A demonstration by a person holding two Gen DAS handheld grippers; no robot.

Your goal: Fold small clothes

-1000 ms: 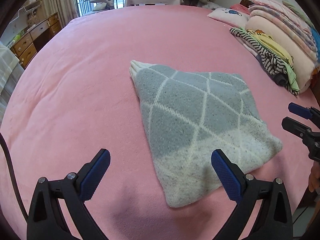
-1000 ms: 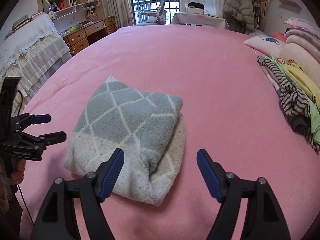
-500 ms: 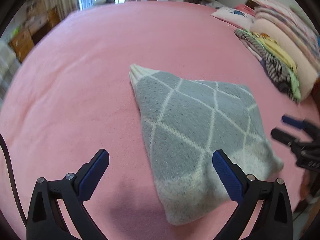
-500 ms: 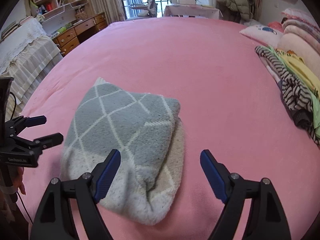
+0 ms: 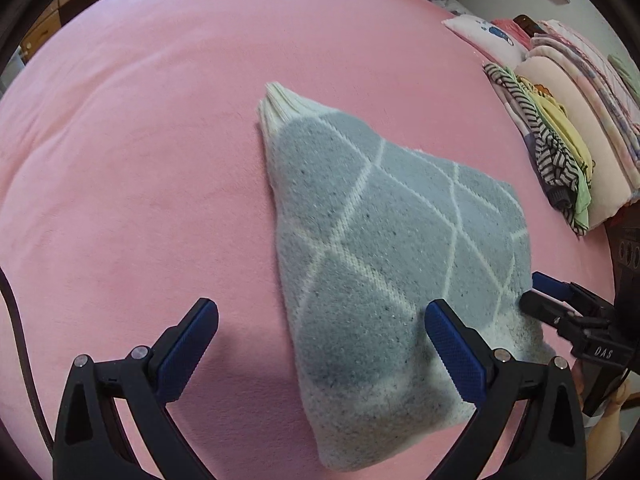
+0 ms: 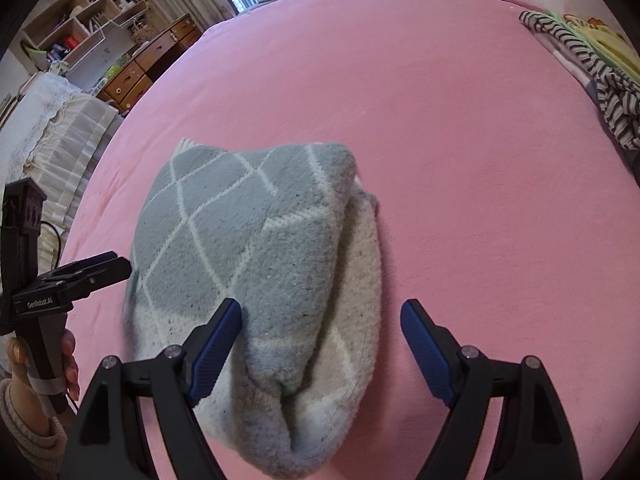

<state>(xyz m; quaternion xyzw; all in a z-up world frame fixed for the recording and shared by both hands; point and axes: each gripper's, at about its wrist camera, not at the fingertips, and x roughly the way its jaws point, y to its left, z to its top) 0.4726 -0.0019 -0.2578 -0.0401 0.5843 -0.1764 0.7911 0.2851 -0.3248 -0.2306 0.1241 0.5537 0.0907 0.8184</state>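
On the pink bedspread (image 5: pixel 132 168) lies the folded grey-and-cream sweater (image 5: pixel 384 264), a diamond-knit bundle whose long axis, in my left view, runs from a ribbed cream corner at about 11 o'clock down to its broad speckled end at about 5 o'clock. In my right view the same bundle runs from its far ribbed corner at 11 o'clock to a thick rolled fold at 6 o'clock, with a cream layer showing along its 3 o'clock side. My left gripper (image 5: pixel 322 342) has its blue-padded fingers spread wide, one over bare spread, the other over the sweater's near part, clamping nothing. My right gripper (image 6: pixel 320 338) also stands wide apart, straddling the rolled end without pressing it; whether the pads touch the knit I cannot tell. Seen from the left view, its tips sit just beside the sweater's 4 o'clock edge. Well apart at 2 o'clock rests a pile of striped and yellow clothes (image 5: pixel 548 140) against stacked blankets (image 5: pixel 580 92).
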